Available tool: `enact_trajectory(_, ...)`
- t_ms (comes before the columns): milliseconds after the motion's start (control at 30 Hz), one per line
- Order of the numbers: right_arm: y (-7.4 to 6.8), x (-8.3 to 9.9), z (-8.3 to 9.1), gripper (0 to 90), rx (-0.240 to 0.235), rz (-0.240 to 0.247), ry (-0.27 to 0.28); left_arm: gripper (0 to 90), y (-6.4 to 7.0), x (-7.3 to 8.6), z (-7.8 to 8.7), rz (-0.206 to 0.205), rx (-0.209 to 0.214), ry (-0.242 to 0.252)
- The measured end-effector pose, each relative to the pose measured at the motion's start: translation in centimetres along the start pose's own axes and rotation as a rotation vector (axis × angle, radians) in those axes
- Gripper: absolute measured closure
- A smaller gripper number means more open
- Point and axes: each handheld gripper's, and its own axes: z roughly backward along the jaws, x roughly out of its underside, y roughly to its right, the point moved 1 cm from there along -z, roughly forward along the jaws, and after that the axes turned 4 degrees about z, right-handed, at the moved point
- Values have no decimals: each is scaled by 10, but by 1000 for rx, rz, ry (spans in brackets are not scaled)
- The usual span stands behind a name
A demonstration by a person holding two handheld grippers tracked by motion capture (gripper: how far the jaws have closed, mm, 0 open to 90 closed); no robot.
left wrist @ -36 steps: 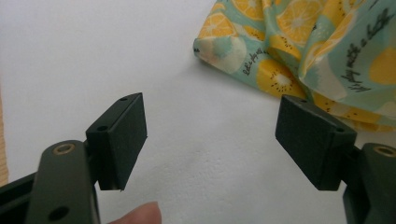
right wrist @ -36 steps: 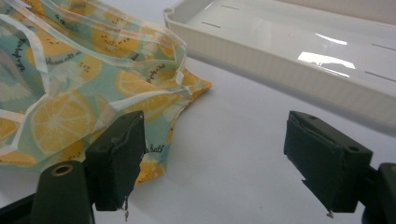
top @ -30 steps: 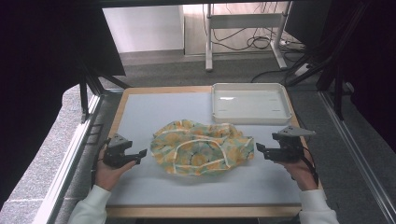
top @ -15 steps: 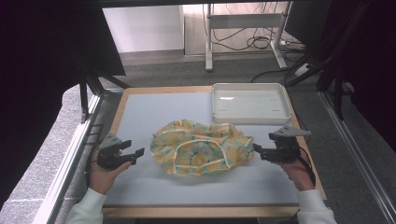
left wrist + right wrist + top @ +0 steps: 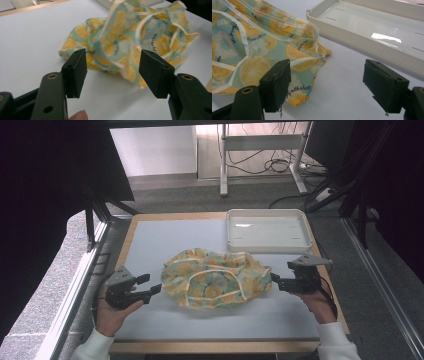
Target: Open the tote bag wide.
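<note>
While both tongs stand wide open and hold nothing, the cloth (image 5: 216,278) lies crumpled on the table (image 5: 150,240) between them. The left tongs (image 5: 150,289) sit just short of the cloth's near edge; the right tongs (image 5: 274,279) sit at its opposite edge, with one corner of the cloth just ahead of one jaw in the right gripper view.

Likely faults:
- Closing on a loose outer fold would lift a single layer, leaving the bundle bunched.
- Catching the pale trim (image 5: 147,20) alone could let the cloth slip free.
- Jaws driven low may scrape the table.
- A wide swing of the right tongs could strike the tray (image 5: 372,32) beside them.
</note>
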Motion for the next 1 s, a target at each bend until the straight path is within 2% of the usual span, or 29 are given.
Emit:
enact_trajectory(100, 0, -1, 1, 224, 2, -2, 7, 398, 6, -6, -6, -25, 7, -12)
enact_trajectory(367, 1, 0, 1, 223, 7, -7, 4, 398, 15, -14, -18, -43, 31, -44)
enact_trajectory(633, -1, -1, -1, 223, 8, -2, 1, 401, 27, -22, -29, -83, 38, -68)
enact_trajectory(767, -2, -1, -2, 223, 9, -1, -1, 403, 35, -27, -40, -110, 48, -96)
enact_trajectory(900, -1, 0, -2, 224, 20, -2, 4, 403, 39, -31, -58, -114, 53, -139)
enact_trajectory(1000, -1, -1, -1, 224, 18, 0, 6, 405, 41, -33, -69, -132, 34, -156)
